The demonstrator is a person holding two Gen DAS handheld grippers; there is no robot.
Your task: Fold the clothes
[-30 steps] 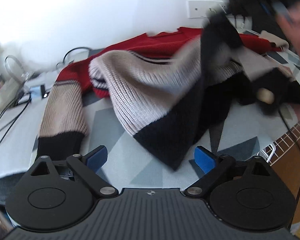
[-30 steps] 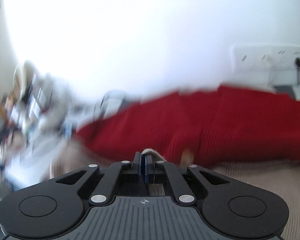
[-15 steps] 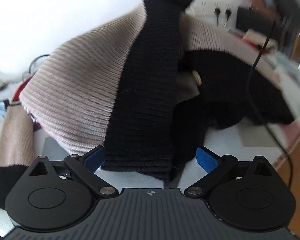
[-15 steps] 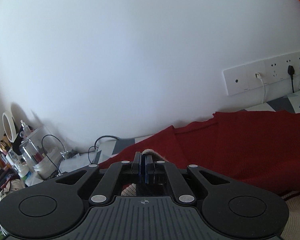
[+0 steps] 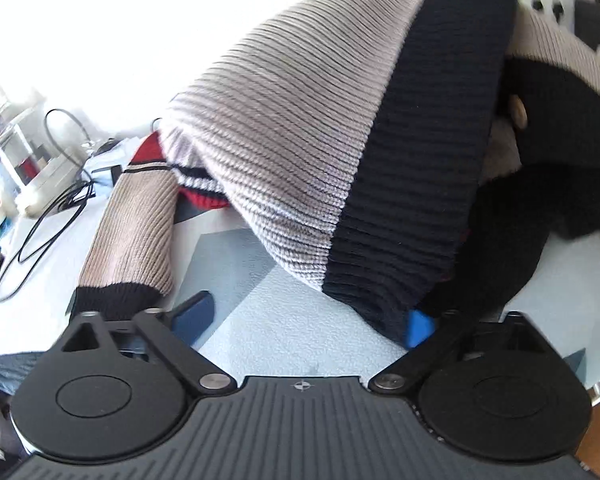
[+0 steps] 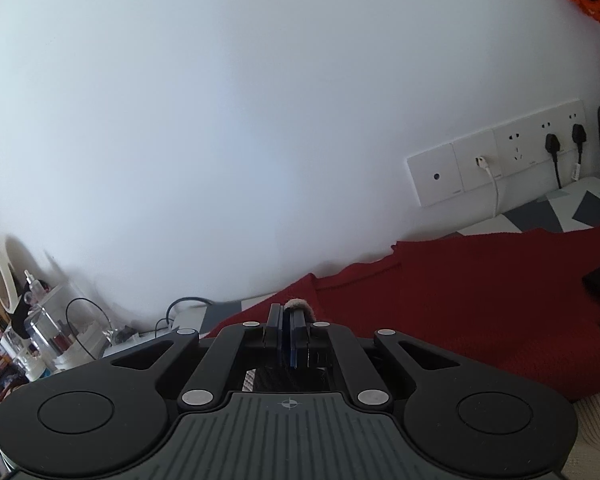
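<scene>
Left wrist view: left gripper (image 5: 304, 318) gapes wide under the hanging beige-and-black ribbed knit cardigan (image 5: 300, 120); right gripper (image 6: 290, 322) pinches its edge.

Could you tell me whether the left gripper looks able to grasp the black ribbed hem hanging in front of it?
Probably yes: the left gripper is open, and the black ribbed hem of the raised beige knitted cardigan hangs by its right blue finger, nothing between.
</scene>
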